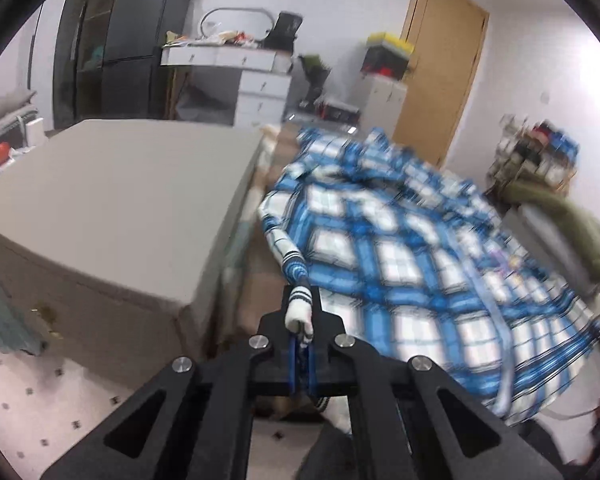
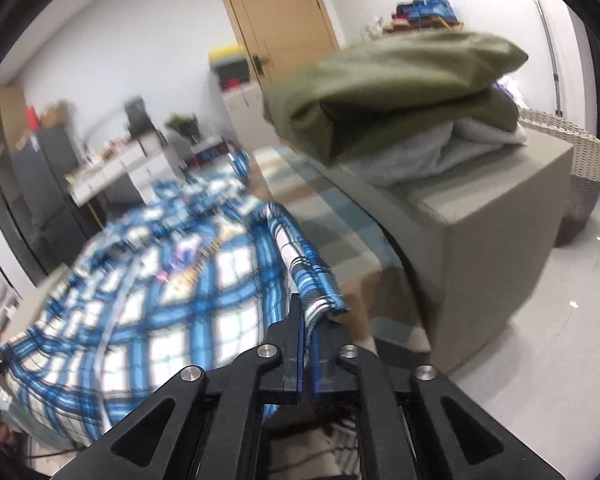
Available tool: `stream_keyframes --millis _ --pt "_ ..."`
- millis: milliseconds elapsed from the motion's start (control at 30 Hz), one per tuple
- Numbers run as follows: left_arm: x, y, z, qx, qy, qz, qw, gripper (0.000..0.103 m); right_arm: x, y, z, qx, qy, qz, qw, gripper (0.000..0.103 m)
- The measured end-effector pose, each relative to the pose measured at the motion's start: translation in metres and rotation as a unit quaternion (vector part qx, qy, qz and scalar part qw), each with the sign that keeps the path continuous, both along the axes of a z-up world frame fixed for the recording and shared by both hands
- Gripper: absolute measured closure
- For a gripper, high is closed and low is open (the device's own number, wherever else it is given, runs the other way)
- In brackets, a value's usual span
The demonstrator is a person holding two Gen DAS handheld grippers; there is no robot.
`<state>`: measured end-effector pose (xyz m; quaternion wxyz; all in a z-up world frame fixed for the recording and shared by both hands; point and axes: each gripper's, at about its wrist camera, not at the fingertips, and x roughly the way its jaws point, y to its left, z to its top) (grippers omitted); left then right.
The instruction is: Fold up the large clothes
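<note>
The left hand-held gripper (image 1: 300, 320) is squeezed tight on a rolled-up corner of the big blue and white checked cloth (image 1: 400, 248). The right hand-held gripper (image 2: 312, 320) is pinched on another corner of the same cloth (image 2: 180, 280), and only a small bit of edge sits between its pads. The cloth hangs stretched out between the two and ahead of them, over the striped floor.

The right corner could slip out, I think, because so little of it is caught. Then that side would drop and the fold would go crooked.

The grey box-shaped stool (image 1: 120, 200) sits just to the left of the left hand-held gripper. Another grey stool (image 2: 500, 220) is to the right of the right one, with a stack of folded green and grey clothes (image 2: 400, 100) on top. A swinging cloth could brush that stack and knock it over.
</note>
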<state>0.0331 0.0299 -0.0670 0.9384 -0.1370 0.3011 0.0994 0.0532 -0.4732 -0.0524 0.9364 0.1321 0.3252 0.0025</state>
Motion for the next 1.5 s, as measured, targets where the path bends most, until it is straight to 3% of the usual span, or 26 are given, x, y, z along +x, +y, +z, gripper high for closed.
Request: stream_keyframes --millis 33,67,100,133,167,233,267,333,433,500,567,800,900,1000,1100,1200,1300,1500 --pt "0.002 -0.001 -0.002 0.009 0.013 0.0 0.9999 0.098 0.002 0.0 0.0 -0.011 0.006 -0.013 1.0 0.075" --pt "0.004 -0.001 -0.002 0.021 0.028 0.004 0.9994 0.084 0.002 -0.001 0.001 -0.014 0.001 -0.019 1.0 0.056" --pt "0.005 -0.002 -0.001 0.032 0.037 0.013 0.9987 0.074 0.003 0.0 0.005 -0.016 -0.009 -0.025 1.0 0.046" --pt "0.003 -0.002 0.001 0.038 0.041 0.022 0.9982 0.053 0.003 0.002 0.012 -0.016 -0.022 -0.026 0.999 0.034" --pt "0.002 -0.001 0.006 0.041 0.034 0.028 0.9982 0.042 0.004 0.006 0.019 -0.022 -0.032 -0.019 0.999 0.034" --pt "0.001 -0.001 0.016 0.031 0.013 0.022 0.9992 0.034 0.01 0.018 0.034 -0.051 -0.041 -0.009 0.998 0.034" --pt "0.002 -0.002 0.021 0.028 0.009 0.017 0.9994 0.023 0.013 0.024 0.039 -0.06 -0.044 -0.002 0.997 0.033" --pt "0.01 -0.003 0.032 0.027 0.0 0.008 0.9996 0.011 0.024 0.044 0.058 -0.081 -0.057 0.025 0.995 0.028" --pt "0.029 -0.008 0.045 0.035 -0.032 -0.004 0.9989 0.001 0.043 0.076 0.079 -0.095 -0.075 0.065 0.991 0.017" --pt "0.046 -0.011 0.052 0.037 -0.049 -0.015 0.998 0.001 0.06 0.102 0.097 -0.099 -0.095 0.099 0.986 0.014" --pt "0.068 -0.016 0.057 0.045 -0.054 -0.028 0.9971 0.001 0.083 0.127 0.111 -0.099 -0.104 0.131 0.981 0.002" --pt "0.154 -0.026 0.055 0.059 -0.03 -0.064 0.9957 0.001 0.168 0.177 0.128 -0.041 -0.087 0.182 0.979 0.001" --pt "0.193 -0.02 0.048 0.051 -0.009 -0.066 0.9964 0.001 0.208 0.184 0.118 -0.027 -0.058 0.183 0.981 0.001" --pt "0.231 -0.008 0.036 0.015 0.018 -0.059 0.998 0.001 0.251 0.183 0.093 0.012 -0.006 0.173 0.985 0.002" --pt "0.27 0.0 0.026 -0.029 0.038 -0.054 0.9974 0.001 0.281 0.184 0.068 0.018 0.031 0.159 0.987 0.01" --pt "0.3 -0.001 0.017 -0.035 0.064 -0.043 0.9965 0.002 0.304 0.182 0.055 0.031 0.066 0.15 0.986 0.021" --pt "0.304 -0.008 0.025 -0.031 0.056 -0.059 0.9962 0.002 0.311 0.178 0.069 0.03 0.047 0.15 0.987 0.022" --pt "0.276 -0.013 0.066 -0.028 -0.024 -0.078 0.9963 0.002 0.319 0.184 0.133 0.027 -0.026 0.169 0.985 0.022"
